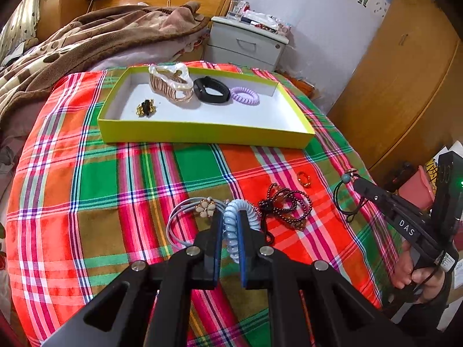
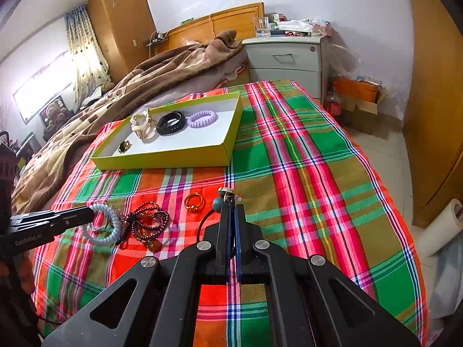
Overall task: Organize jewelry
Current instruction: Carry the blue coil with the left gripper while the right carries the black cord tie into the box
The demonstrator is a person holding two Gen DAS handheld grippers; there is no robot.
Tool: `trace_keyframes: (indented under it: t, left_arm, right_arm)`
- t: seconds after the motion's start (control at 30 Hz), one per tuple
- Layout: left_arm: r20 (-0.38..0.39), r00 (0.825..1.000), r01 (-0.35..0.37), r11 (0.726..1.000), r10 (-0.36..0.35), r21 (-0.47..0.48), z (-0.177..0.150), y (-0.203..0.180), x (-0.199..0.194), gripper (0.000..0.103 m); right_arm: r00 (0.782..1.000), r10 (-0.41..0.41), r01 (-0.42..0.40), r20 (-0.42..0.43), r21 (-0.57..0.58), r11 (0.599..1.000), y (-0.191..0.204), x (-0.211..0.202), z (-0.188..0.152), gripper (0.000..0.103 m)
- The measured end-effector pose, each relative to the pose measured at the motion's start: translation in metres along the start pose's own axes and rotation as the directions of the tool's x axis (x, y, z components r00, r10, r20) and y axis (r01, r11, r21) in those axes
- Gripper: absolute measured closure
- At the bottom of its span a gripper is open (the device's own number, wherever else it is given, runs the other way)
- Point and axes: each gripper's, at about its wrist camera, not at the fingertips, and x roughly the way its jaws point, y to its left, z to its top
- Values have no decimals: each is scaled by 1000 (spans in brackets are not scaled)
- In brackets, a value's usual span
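My left gripper (image 1: 231, 217) is shut on a light blue coil hair tie (image 1: 231, 231), also visible in the right wrist view (image 2: 108, 225). My right gripper (image 2: 231, 211) is shut on a black elastic hair tie with a teal bead (image 2: 217, 203), which also shows in the left wrist view (image 1: 345, 193). A yellow-green tray (image 1: 202, 136) on the plaid cloth holds a pearly hair claw (image 1: 170, 82), a black band (image 1: 211, 89), a purple coil tie (image 1: 244, 95) and a gold-black brooch (image 1: 146, 108). On the cloth lie a flower hair tie (image 1: 204, 208), dark bead strands (image 1: 286, 205) and an orange ring (image 1: 303, 178).
The plaid cloth (image 2: 303, 173) covers the bed's end. A brown blanket (image 1: 86, 37) lies behind the tray. A grey nightstand (image 2: 286, 57) stands at the back, wooden wardrobe doors (image 1: 405, 86) at the right. A paper roll (image 2: 442, 225) lies on the floor.
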Motion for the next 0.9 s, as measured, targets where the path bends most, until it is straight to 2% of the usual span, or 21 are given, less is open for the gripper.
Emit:
trace_keyframes:
  t: [0.53, 0.9]
  left_arm:
    - [48, 998, 31, 1000, -31, -4, 9, 2, -20, 93]
    - [109, 994, 21, 1000, -19, -16, 48, 13, -32, 93]
  right_arm:
    - [999, 2, -2, 34, -3, 1000, 6, -10, 8, 101]
    - [998, 32, -31, 57, -17, 999, 19, -2, 44, 101]
